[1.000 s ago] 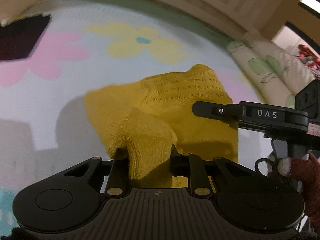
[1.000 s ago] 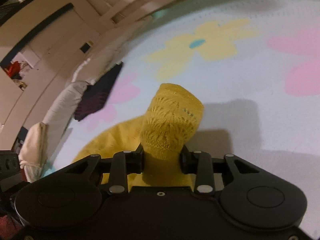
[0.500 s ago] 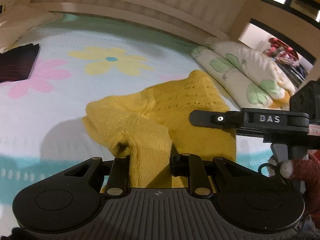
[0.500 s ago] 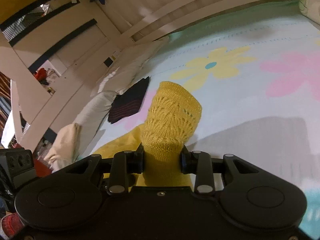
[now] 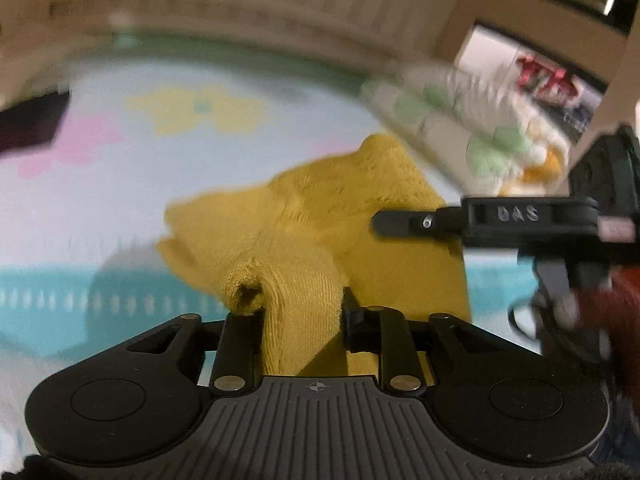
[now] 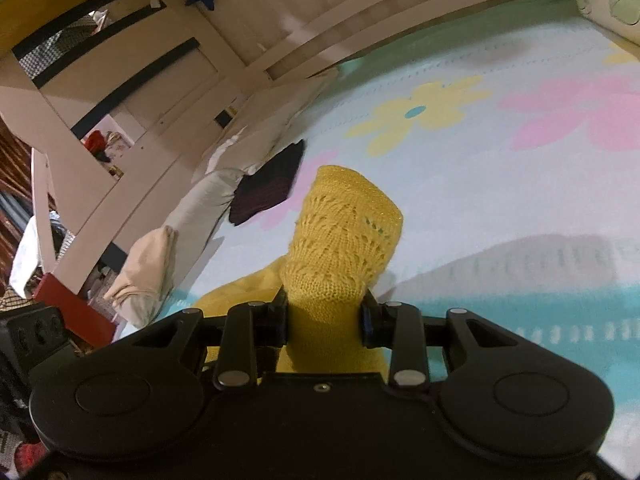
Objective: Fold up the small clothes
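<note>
Both grippers are clamped on the yellow knit [image 5: 384, 240]: the left gripper [image 5: 302, 316] has its fingers closed on a rolled, plain-knit corner, and the right gripper [image 6: 324, 316] has its fingers closed on a lacy, open-patterned end that stands up in front of its camera. The garment hangs between the two, held above the flowered bed [image 6: 520, 200], with its slack middle drooping toward the sheet; whether any of it touches the bed cannot be told. Compared with a second ago, both cameras have tipped up: the headboard rails and the room now fill the top of each view where there was mostly sheet, and the teal border of the sheet has come into sight under the cloth. The left view is smeared with motion, so the lift or swing is ongoing. The grips themselves have not slipped; the same folds sit in the fingers. This reads as the carry stage of a fold, with the held edge likely to be brought over and laid down next. A dark garment [image 6: 268, 188] lies well apart near the pillows [image 6: 208, 196].
</note>
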### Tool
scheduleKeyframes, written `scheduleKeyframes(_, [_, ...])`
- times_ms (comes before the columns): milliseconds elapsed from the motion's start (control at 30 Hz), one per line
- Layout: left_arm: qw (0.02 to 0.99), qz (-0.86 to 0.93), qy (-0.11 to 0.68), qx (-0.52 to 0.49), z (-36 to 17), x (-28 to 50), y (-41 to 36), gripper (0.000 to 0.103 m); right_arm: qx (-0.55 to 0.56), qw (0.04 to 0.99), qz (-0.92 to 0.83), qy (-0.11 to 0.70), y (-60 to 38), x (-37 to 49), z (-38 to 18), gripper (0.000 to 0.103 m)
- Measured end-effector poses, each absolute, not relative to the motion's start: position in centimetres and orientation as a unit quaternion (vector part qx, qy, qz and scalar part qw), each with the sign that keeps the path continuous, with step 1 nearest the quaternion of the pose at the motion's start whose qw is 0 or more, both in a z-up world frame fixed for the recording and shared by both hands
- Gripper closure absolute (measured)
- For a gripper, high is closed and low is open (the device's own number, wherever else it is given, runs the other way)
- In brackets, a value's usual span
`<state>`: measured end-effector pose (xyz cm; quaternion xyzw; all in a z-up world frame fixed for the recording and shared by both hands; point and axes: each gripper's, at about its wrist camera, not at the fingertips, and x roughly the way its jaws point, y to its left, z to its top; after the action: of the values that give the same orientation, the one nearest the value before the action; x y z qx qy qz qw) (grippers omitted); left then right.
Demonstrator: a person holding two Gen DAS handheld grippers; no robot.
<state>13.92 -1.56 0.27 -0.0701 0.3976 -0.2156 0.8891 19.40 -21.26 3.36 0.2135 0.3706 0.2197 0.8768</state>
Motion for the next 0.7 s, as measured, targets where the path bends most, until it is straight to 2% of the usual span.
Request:
scheduleKeyframes(33, [0.871,-0.200,0.443,-0.068,-1.6,14.3,-1.4,0.067,0.185,0.884,0.186,0.386,-21.4,19.4,2.7,0.057])
scheduleKeyframes(67, [0.855,-0.184,0.481,-0.068,-3.5,14.5,-1.0,0.068,0.140,0.895,0.132,0.402,-21.5,19.6,1.9,0.042])
scheduleKeyframes(100, [0.838,-0.155,0.519,-0.064,-5.4,14.6,-0.6,0.071,0.095,0.902,0.084,0.414,-21.6,19.8,0.9,0.037])
scheduleKeyframes(133, [0.830,-0.138,0.537,-0.062,-6.5,14.5,-0.2,0.072,0.063,0.900,0.057,0.427,-22.0,19.9,-0.2,0.038])
scheduleKeyframes(267, [0.855,-0.152,0.492,-0.063,-5.6,13.5,1.0,0.072,0.110,0.892,0.064,0.434,-24.4,19.1,-1.4,0.038])
scheduleKeyframes(367, [0.892,-0.133,0.431,-0.037,-3.6,13.5,0.8,0.072,0.099,0.899,0.070,0.421,-24.7,18.6,-0.7,0.038])
scheduleKeyframes(567, [0.914,-0.136,0.381,-0.004,-2.2,14.6,-2.0,0.069,0.089,0.906,0.092,0.403,-23.3,17.3,-0.3,0.036])
scheduleKeyframes(600, [0.915,-0.142,0.378,0.005,-2.3,14.4,-2.7,0.067,0.081,0.909,0.096,0.397,-22.9,16.8,-0.1,0.030])
scheduleKeyframes(633, [0.914,-0.149,0.377,0.014,-2.3,14.2,-3.1,0.059,0.075,0.912,0.099,0.390,-22.6,16.4,0.1,0.026])
scheduleKeyframes(667, [0.914,-0.154,0.376,0.023,-2.2,14.0,-3.8,0.055,0.070,0.915,0.102,0.385,-22.3,16.0,0.3,0.017])
scheduleKeyframes(700, [0.914,-0.156,0.373,0.029,-2.2,13.6,-3.8,0.044,0.067,0.916,0.106,0.381,-22.0,15.6,0.4,0.009])
